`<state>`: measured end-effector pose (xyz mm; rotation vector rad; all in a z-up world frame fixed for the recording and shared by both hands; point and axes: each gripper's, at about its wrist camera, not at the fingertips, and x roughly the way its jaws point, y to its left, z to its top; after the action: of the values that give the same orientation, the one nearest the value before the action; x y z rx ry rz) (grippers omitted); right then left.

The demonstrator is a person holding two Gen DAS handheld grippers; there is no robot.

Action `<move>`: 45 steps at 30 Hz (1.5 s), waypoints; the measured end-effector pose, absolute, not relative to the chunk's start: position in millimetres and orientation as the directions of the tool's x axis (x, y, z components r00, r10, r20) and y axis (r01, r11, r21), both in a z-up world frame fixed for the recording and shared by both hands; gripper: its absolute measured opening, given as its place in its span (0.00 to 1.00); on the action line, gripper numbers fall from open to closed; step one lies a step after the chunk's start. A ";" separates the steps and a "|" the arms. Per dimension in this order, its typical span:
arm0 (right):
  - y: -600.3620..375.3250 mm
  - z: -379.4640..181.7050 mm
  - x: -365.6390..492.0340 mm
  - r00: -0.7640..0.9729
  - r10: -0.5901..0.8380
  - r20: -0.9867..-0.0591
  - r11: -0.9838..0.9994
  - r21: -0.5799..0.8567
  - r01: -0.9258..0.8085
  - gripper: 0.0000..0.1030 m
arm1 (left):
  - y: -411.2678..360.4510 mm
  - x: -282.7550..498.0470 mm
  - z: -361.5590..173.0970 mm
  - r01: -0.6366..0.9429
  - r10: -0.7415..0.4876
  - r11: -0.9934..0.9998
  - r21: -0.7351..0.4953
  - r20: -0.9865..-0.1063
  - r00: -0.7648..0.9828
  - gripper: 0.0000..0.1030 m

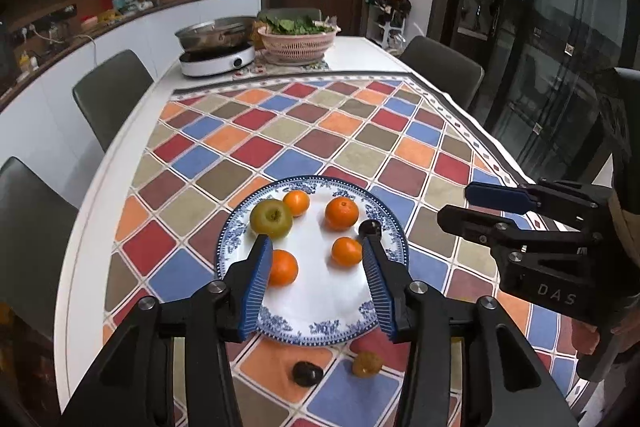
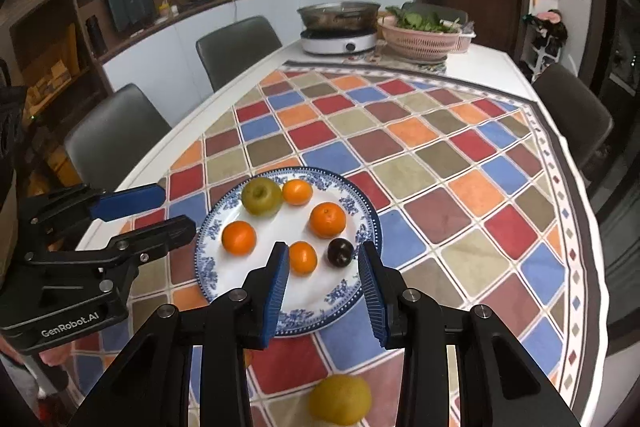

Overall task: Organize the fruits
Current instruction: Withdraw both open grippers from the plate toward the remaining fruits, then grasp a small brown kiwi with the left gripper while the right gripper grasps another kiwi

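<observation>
A blue-and-white plate [image 1: 340,327] [image 2: 344,307] sits on the checkered tablecloth. It holds a green apple [image 1: 271,218] [image 2: 261,196], several oranges [image 1: 341,213] [image 2: 327,220] and a dark plum [image 2: 340,252], whose top shows in the left wrist view [image 1: 370,227]. My left gripper [image 1: 316,247] is open and empty above the plate's near half. My right gripper [image 2: 323,255] is open and empty above the plate's near right edge. A yellowish fruit [image 1: 366,363] [image 2: 340,399] and a dark fruit [image 1: 307,373] lie on the cloth in front of the plate.
An induction cooker with a steel pot [image 1: 216,55] [image 2: 339,27] and a pink basket of greens [image 1: 297,41] [image 2: 424,37] stand at the table's far end. Grey chairs [image 1: 112,99] [image 2: 572,107] line both sides. The cloth edge [image 2: 580,227] runs along the right.
</observation>
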<state>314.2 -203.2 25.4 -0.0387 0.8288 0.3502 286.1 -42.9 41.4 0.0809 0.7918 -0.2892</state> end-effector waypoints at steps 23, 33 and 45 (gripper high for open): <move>-216.1 23.8 215.1 0.696 0.145 -0.704 0.982 0.015 -0.190 0.53 | -38.2 198.6 32.7 0.301 -0.229 0.954 -0.017 -0.690 0.686 0.62; -220.8 -0.9 191.9 0.662 0.098 -0.743 0.990 0.003 -0.144 0.53 | -39.4 183.0 -4.7 0.312 -0.236 0.949 -0.038 -0.743 0.627 0.62; -232.7 -37.3 186.3 0.594 0.082 -0.801 0.995 0.029 -0.097 0.53 | -48.0 177.7 -33.5 0.340 -0.238 0.940 -0.035 -0.780 0.578 0.62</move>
<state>186.3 -232.7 -37.3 -0.0185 0.9293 0.1040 177.7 -48.0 -33.5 0.1232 0.8928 -0.3386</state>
